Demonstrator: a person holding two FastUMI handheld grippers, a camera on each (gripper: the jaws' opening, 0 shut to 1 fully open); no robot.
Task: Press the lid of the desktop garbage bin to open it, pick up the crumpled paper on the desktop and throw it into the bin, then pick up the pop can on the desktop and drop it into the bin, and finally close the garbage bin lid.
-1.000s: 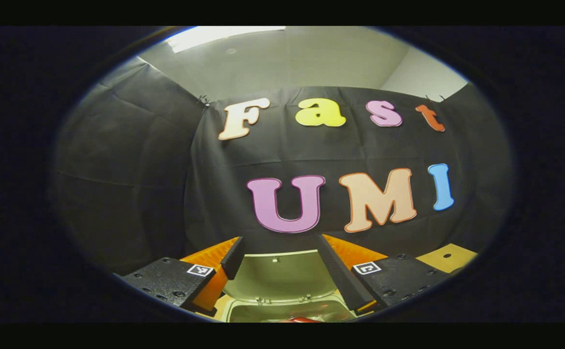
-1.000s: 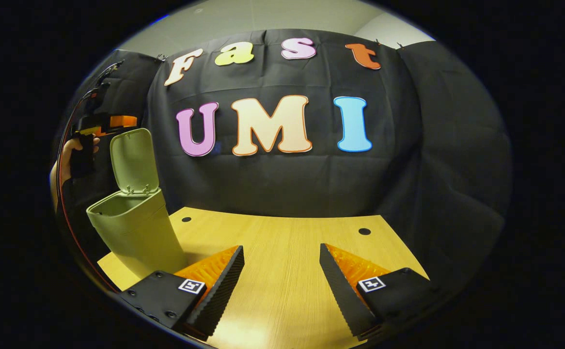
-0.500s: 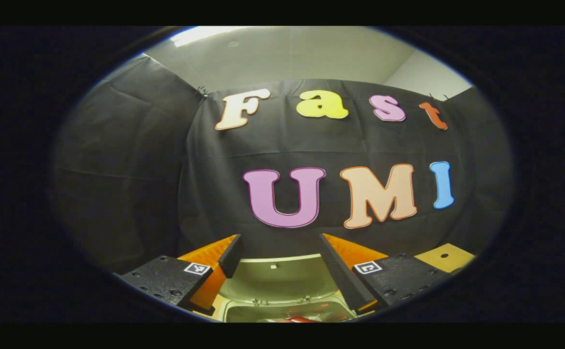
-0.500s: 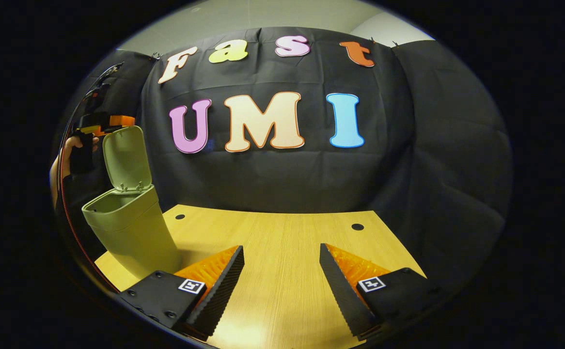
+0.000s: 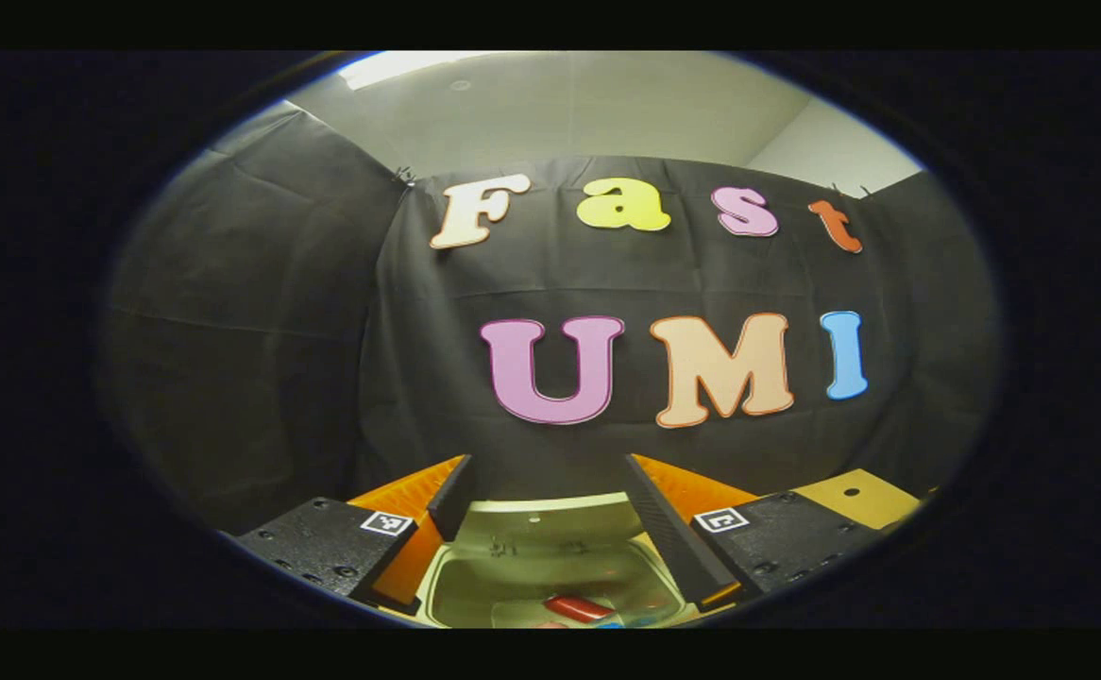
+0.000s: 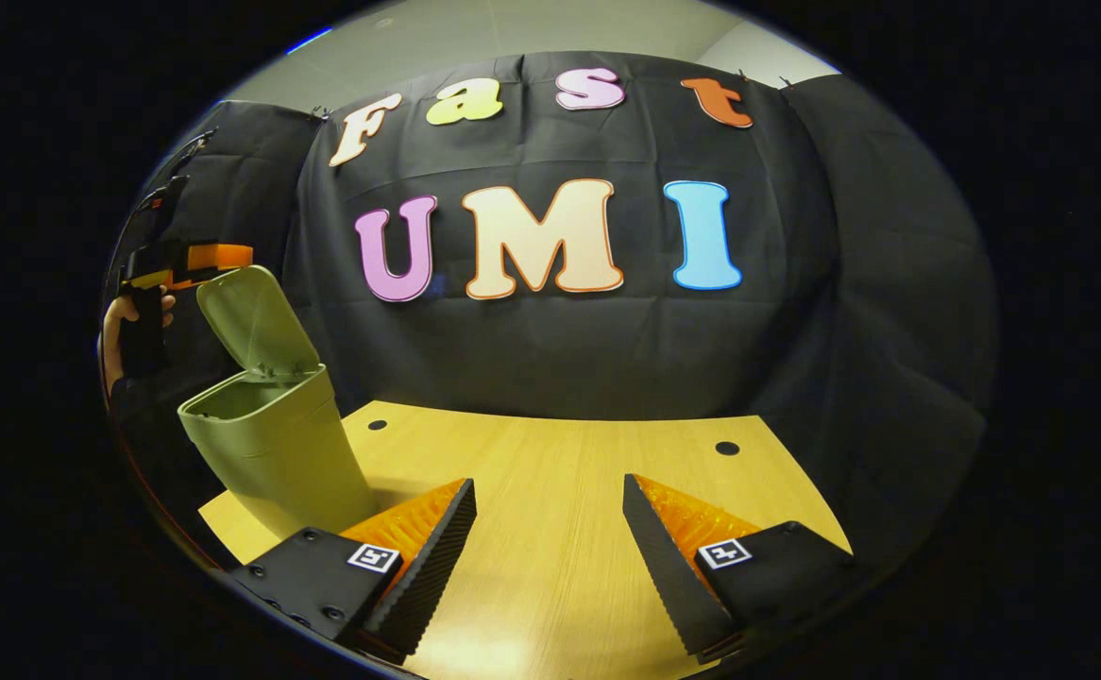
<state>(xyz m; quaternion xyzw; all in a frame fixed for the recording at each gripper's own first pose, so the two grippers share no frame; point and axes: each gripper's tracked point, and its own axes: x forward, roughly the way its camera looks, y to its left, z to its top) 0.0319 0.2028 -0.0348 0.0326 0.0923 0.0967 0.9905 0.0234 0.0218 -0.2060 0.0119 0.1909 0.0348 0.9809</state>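
A pale green desktop bin [image 6: 272,453] is seen at the far left of a wooden table [image 6: 550,491], against a black cloth wall. Its hinged lid [image 6: 258,321] is raised and tilted over the opening. The left gripper [image 6: 196,260], held by a hand [image 6: 130,326], is seen in the right gripper view just above and behind the lid's top edge; actual contact cannot be made out. In the left gripper view, the left gripper's fingers are spread apart with nothing between them, and the bin's open mouth [image 5: 550,586] lies directly below. A red can [image 5: 577,607] is seen lying inside; something pale and something blue sit beside it, too small to identify. The right gripper [image 6: 549,548] is held low over the near middle of the table, its fingers apart and empty.

Both items are judged to be binned already, so the lid-closing step is in hand. The next move calls for the lid to be pushed forward and down until it seats on the rim.
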